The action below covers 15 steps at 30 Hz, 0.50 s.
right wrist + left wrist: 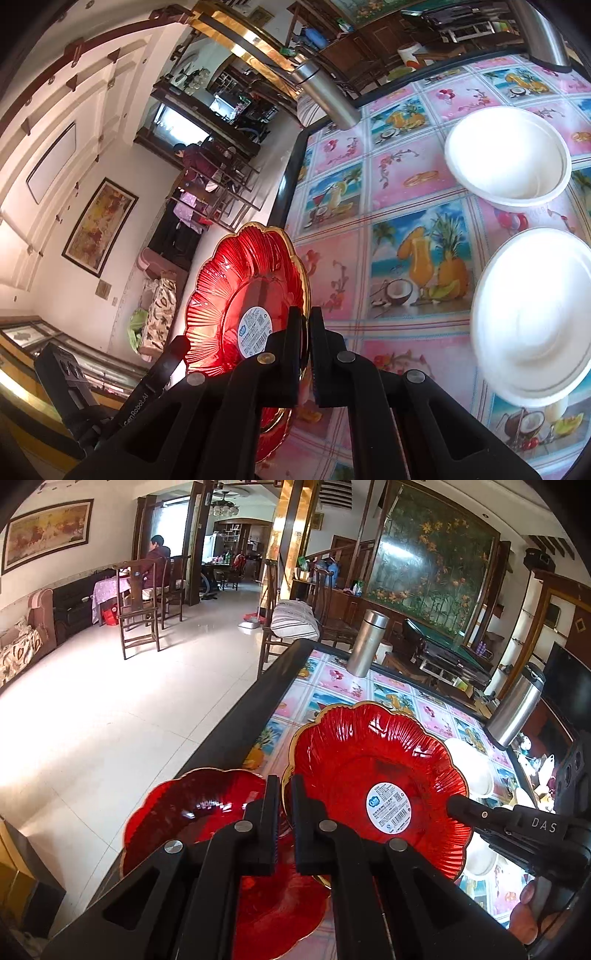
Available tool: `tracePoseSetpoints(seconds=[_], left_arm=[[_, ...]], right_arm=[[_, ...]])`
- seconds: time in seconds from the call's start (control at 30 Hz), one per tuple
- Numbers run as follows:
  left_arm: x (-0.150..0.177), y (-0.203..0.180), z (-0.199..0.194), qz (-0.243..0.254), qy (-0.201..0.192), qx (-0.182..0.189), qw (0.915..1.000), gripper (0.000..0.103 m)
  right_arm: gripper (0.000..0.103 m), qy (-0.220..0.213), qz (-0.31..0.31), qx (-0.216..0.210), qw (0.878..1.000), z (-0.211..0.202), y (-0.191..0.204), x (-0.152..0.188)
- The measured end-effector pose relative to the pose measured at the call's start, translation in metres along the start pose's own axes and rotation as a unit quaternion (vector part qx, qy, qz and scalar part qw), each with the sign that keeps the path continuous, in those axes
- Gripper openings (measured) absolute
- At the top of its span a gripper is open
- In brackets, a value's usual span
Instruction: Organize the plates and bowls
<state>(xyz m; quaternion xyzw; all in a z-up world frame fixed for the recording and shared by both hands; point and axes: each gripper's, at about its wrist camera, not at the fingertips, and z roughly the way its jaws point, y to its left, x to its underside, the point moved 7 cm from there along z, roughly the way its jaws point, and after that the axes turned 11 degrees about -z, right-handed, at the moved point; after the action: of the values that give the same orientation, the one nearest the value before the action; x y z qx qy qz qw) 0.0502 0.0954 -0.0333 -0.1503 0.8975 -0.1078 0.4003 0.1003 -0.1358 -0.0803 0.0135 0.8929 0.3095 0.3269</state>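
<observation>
From the left wrist, the left gripper (284, 786) pinched the rim of a labelled red plate (373, 775), lifted over the patterned table (332, 679); two more red plates (192, 808) lay beneath. From the right wrist, the right gripper (306, 317) pinched the same plate's other edge; two white bowls (506, 155) waited. Next, probably, stacking it squarely.

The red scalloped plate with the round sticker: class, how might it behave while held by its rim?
The red plate looks like glossy glass: probably stiff, slippery, breakable. Pinched at opposite rims, it might pivot.
</observation>
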Motion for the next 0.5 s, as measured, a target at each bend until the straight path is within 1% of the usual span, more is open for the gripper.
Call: tracePoseSetpoints(seconds=[0.13,0.23,0.37,0.5], left_arm=[[0.002,0.033,-0.017,-0.008,-0.009,-0.024,0.9996,0.004],[0.007,0.054,-0.018,-0.013,-0.007,-0.045,0.9989,0.004],[0.017,0.076,-0.004,-0.020,0.009,-0.065,0.9976,0.004],[0.029,0.094,0.018,-0.031,0.040,-0.076,0.9958,0.004]], right_arm=[[0.005,0.016,-0.030,-0.012,0.999,0.007,0.039,0.022],[0.005,0.033,-0.049,-0.018,0.998,0.019,0.064,0.041],[0.005,0.065,-0.060,-0.017,0.996,0.046,0.076,0.066],[0.006,0.102,-0.054,-0.012,0.993,0.073,0.075,0.089]])
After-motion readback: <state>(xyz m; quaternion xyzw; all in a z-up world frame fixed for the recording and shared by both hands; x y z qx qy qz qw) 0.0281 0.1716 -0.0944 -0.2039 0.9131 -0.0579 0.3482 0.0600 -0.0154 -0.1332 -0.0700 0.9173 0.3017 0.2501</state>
